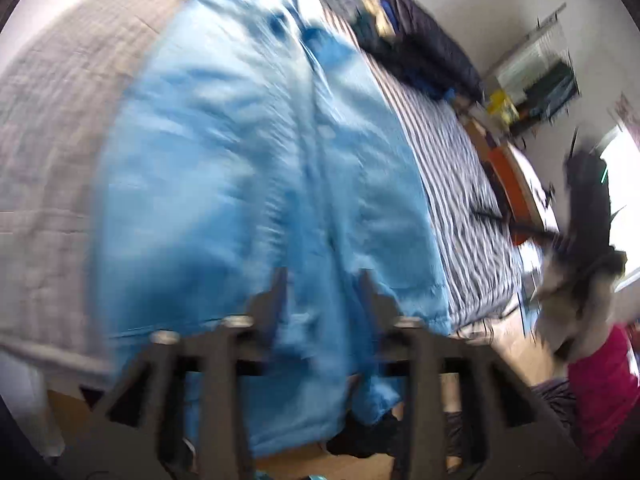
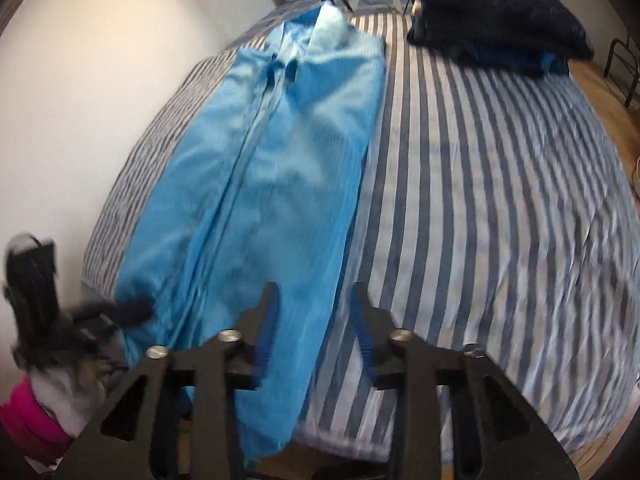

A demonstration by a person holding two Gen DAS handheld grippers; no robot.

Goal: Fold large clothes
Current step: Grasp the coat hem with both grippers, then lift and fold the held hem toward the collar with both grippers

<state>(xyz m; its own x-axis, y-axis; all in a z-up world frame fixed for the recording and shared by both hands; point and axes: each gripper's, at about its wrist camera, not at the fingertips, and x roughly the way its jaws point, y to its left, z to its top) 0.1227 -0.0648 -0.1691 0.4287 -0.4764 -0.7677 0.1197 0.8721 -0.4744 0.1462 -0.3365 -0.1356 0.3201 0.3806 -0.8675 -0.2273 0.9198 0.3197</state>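
Blue coat (image 2: 256, 184) flat on striped bed (image 2: 480, 208): with left gripper (image 1: 322, 292) and right gripper (image 2: 314, 308) both spread wide, pinch bottom hem, lift evenly, fold up.

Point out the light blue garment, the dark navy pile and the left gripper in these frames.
light blue garment (image 2: 272, 168): right wrist view, middle of the cloth beside its centre seam.
dark navy pile (image 2: 496, 12): right wrist view, top of the heap.
left gripper (image 1: 322, 280): left wrist view, midway between its open fingertips.
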